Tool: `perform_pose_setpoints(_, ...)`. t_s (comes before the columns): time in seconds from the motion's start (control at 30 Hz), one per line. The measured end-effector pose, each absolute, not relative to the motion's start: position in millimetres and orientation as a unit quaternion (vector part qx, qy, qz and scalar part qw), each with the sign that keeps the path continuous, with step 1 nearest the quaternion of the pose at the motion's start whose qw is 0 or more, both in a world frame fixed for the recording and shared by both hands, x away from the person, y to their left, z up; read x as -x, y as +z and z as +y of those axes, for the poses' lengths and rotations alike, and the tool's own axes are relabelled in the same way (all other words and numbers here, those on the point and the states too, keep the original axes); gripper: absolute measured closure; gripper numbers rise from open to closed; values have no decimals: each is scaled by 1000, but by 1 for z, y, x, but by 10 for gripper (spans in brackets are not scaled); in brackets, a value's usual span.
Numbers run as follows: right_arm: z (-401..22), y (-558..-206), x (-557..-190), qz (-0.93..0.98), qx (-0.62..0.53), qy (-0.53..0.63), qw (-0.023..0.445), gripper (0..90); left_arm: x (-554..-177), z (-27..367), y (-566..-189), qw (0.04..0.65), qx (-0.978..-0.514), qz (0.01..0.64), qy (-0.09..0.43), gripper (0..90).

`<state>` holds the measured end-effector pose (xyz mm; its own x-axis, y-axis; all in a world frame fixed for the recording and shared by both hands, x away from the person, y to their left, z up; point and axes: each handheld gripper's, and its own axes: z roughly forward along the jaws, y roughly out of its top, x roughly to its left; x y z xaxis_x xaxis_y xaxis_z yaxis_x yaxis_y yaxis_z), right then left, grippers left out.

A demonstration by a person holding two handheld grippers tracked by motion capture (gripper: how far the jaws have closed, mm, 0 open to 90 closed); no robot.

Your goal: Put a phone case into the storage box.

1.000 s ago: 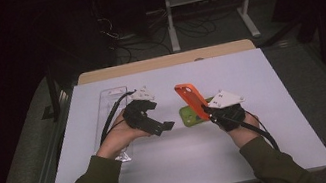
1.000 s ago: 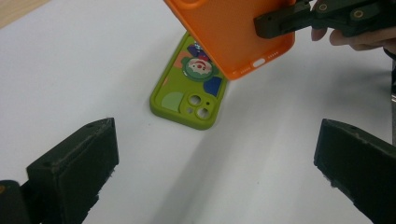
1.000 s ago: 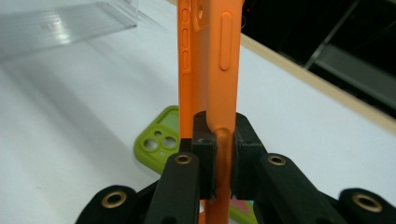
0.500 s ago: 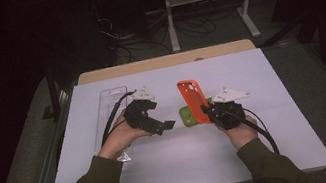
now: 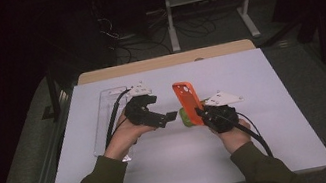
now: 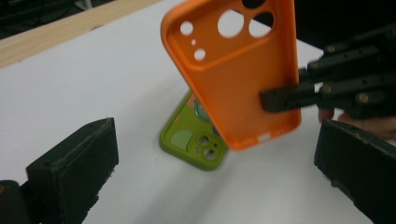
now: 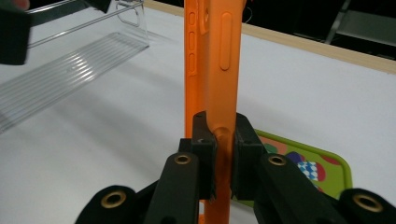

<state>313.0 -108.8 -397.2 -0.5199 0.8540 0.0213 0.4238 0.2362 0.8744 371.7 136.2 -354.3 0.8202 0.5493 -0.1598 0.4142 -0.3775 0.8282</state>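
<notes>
Right gripper (image 5: 198, 111) nearest, jaws clamped on the lower edge of an orange phone case (image 5: 186, 98), holding it upright off the white table (image 5: 273, 153). Green phone case (image 6: 194, 140) lies flat just beneath it. Left gripper (image 5: 171, 116) beside, jaws spread, grasping nothing. Farther left, clear plastic rack (image 5: 107, 116).

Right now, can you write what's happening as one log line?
right gripper: shut on orange phone case, raised upright | left gripper: open, empty | green phone case: flat on table
</notes>
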Motion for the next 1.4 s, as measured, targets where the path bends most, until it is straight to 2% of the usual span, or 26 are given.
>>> perform_pose_setpoints(0.4,-101,-387,-317,730,-434,468,246,811,-378,122,-357,496,-806,317,69,0)
perform_pose_setpoints(0.97,-83,-394,-310,743,-406,469,251,811,-382,116,-360,520,-786,328,71,0)
perform_pose_setpoints(1.4,-73,-397,-304,749,-407,467,235,811,-382,117,-358,532,-775,334,72,0)
